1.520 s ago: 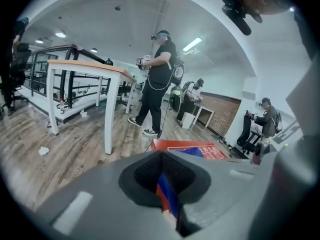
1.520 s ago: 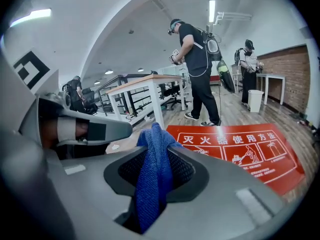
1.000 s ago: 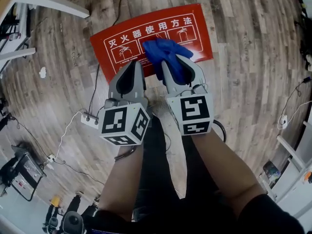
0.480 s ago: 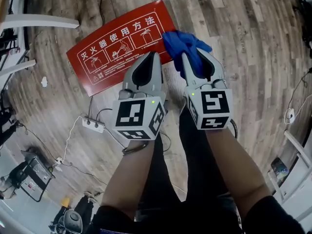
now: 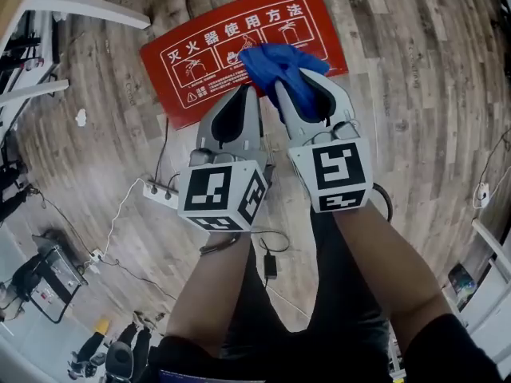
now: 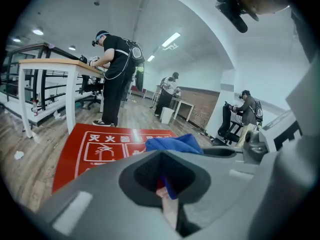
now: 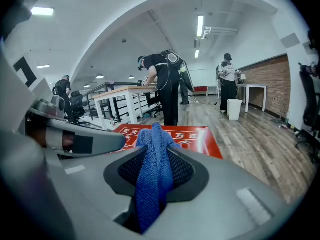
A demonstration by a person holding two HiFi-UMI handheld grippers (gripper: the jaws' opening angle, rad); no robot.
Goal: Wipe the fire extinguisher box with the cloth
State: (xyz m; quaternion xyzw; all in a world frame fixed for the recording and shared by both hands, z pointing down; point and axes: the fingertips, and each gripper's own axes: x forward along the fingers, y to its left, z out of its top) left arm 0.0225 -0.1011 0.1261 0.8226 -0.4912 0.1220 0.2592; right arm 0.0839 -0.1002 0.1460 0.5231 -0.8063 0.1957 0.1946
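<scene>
The fire extinguisher box is a red slab with white pictograms and lies flat on the wood floor. A blue cloth bunches over its right part, and my right gripper is shut on it. In the right gripper view the cloth runs up between the jaws of that gripper, with the red box beyond. My left gripper hangs just left of the cloth, shut and holding nothing. The left gripper view shows that gripper, the box and the cloth ahead.
A white power strip with trailing cables lies on the floor left of my arms, and a black adapter lies below them. White table legs stand at the upper left. People work at desks behind the box, near a white bin.
Half a second ago the cloth sat off the box's right end. It is now back over the box's right part, and both grippers have moved together with it.
</scene>
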